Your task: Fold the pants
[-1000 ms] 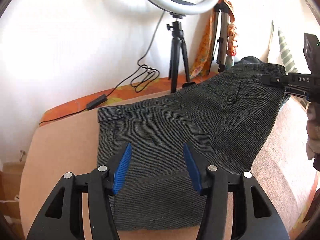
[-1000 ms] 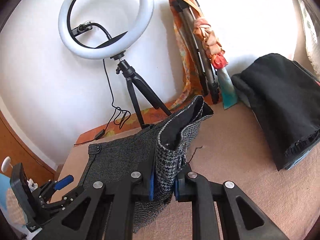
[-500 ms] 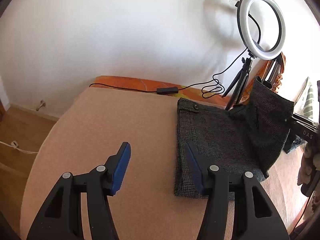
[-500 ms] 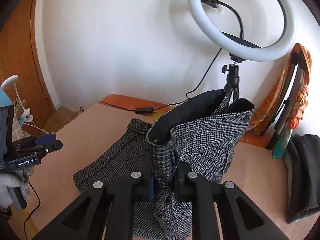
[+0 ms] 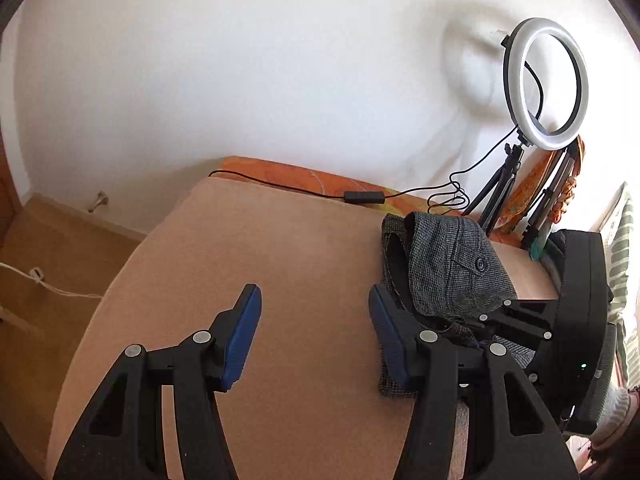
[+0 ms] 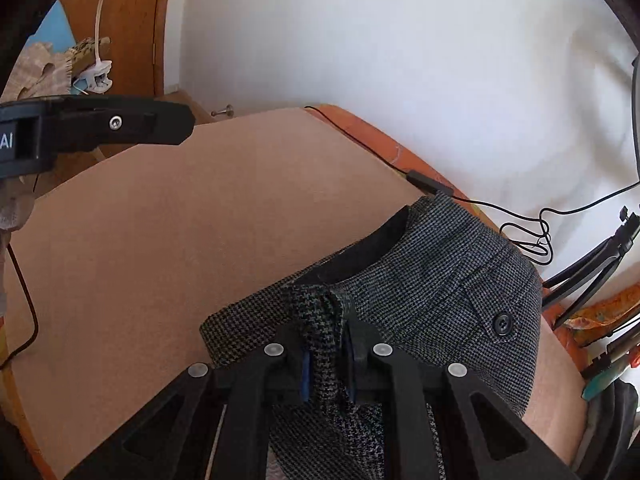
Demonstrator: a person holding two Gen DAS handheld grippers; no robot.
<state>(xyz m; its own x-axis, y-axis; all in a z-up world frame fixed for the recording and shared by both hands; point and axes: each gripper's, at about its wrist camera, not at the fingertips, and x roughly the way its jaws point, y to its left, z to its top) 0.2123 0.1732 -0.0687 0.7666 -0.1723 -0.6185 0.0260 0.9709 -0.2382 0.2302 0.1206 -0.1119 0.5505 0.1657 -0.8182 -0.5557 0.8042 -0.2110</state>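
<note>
The grey checked pants (image 5: 452, 264) lie doubled over on the tan padded surface (image 5: 280, 260), a buttoned pocket flap facing up. My right gripper (image 6: 326, 320) is shut on a bunched edge of the pants (image 6: 440, 280), low over the lower layer, with the black lining showing at the fold. In the left wrist view the right gripper (image 5: 476, 322) reaches in from the right side. My left gripper (image 5: 314, 300) stands open over bare surface just left of the pants, nothing between its blue pads. Its finger (image 6: 160, 120) shows at the upper left of the right wrist view.
A ring light (image 5: 546, 84) on a tripod stands behind the pants, its cable and switch (image 5: 364, 197) running along the orange back edge. A folded stand wrapped in orange cloth (image 5: 552, 188) leans at the right. Wooden floor (image 5: 48, 248) lies beyond the left edge.
The right gripper swung the held part of the pants over to the left and down onto the rest. The left gripper moved left off the pants to bare surface.
</note>
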